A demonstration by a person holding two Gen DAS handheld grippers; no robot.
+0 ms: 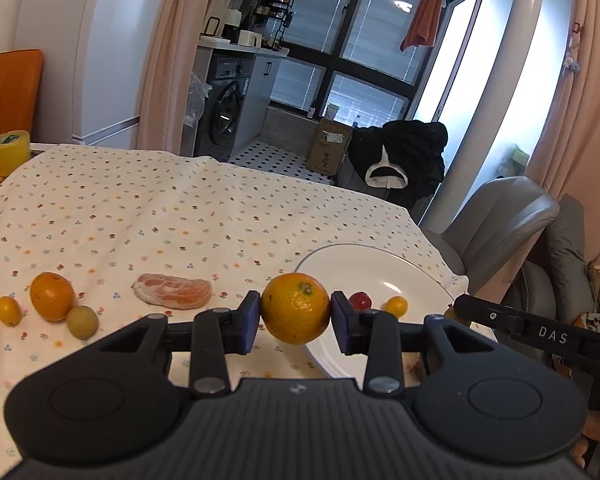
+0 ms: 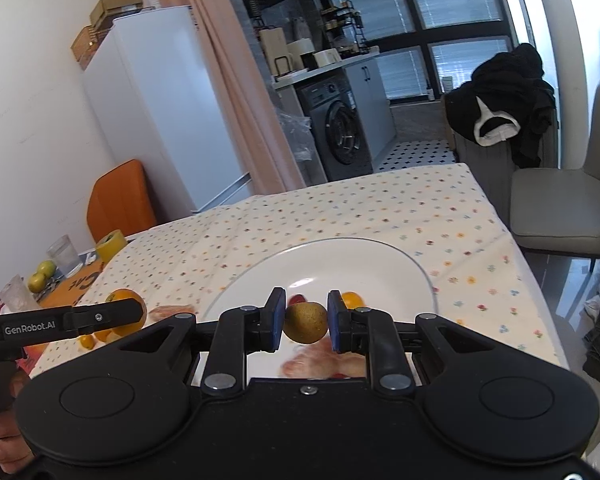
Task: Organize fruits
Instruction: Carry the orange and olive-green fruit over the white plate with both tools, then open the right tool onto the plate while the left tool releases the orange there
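Floral tablecloth (image 1: 148, 208) fronts a kitchen; left claw (image 1: 295, 314) clamps an orange (image 1: 295, 307), right claw (image 2: 303, 322) a brownish fruit (image 2: 305, 322).

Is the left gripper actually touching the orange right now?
Touching. The left wrist view shows the left gripper with both blue pads pressed against the sides of the orange, no gap on either side, holding it near the plate.

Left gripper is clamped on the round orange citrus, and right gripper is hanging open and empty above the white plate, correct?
Not quite. The left gripper is indeed shut on the round orange citrus, but the right gripper is not empty: the right wrist view shows its blue pads closed on a small brownish-green round fruit, held over the white plate.
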